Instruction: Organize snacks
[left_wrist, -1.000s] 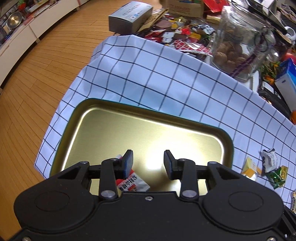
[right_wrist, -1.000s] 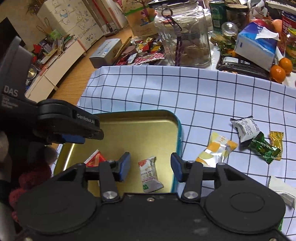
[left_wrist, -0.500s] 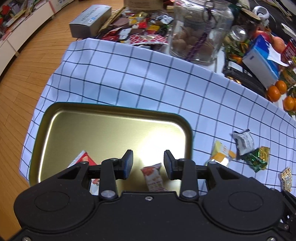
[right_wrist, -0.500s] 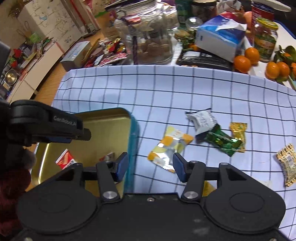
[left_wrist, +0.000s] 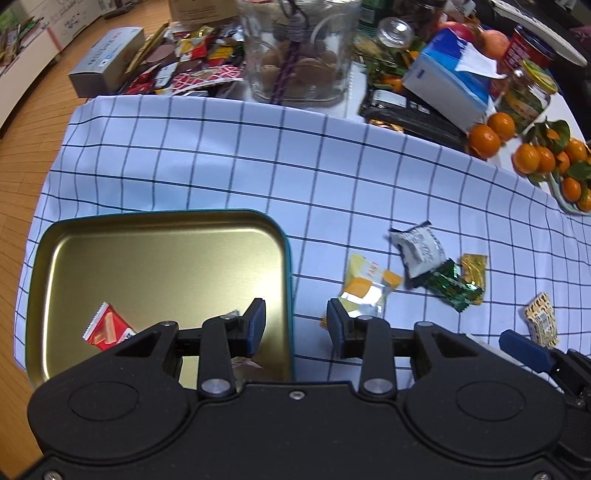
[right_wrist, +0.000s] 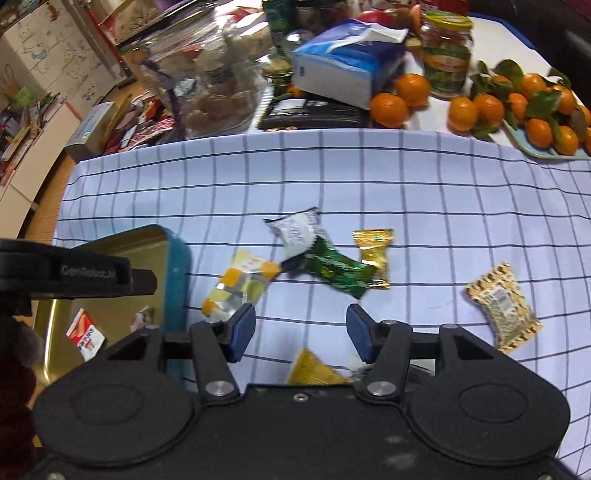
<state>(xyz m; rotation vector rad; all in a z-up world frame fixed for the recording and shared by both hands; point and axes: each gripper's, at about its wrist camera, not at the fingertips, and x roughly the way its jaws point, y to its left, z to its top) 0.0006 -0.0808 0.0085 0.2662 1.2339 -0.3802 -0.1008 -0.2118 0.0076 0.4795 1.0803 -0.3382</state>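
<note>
Left wrist view only: the whole gold tin tray (left_wrist: 159, 266) is showing here, teal rim and all, sitting on the checked cloth (left_wrist: 258, 166). A red wafer packet (left_wrist: 107, 326) is lying in its near-left corner, and another wrapper is peeking out from under the left gripper's fingers, too hidden to name.

Right wrist view only: a yellow packet (right_wrist: 314, 369) is poking out right at the base of the right gripper, plus a scrap of white wrapper beside it. The tray is only partly showing here, cut off by the other gripper's body.

Both views: the loose snacks are sitting on the cloth right of the tray: yellow-and-silver packet (right_wrist: 240, 286), white packet (right_wrist: 295, 230) overlapping the green candy (right_wrist: 338, 271), gold candy (right_wrist: 375, 251) touching the green one, and a speckled tan packet (right_wrist: 502, 306) well apart to the right.

Left gripper (left_wrist: 295, 323): hovering over the tray's right rim, jaws spread wide, nothing between them.

Right gripper (right_wrist: 301, 334): hanging over bare cloth just near of the snack cluster, jaws gaping wide, gripping nothing.

Background: glass jar (left_wrist: 299, 55), blue tissue box (right_wrist: 347, 70) and mandarins (right_wrist: 517, 110) are crowding the far side of the table.
</note>
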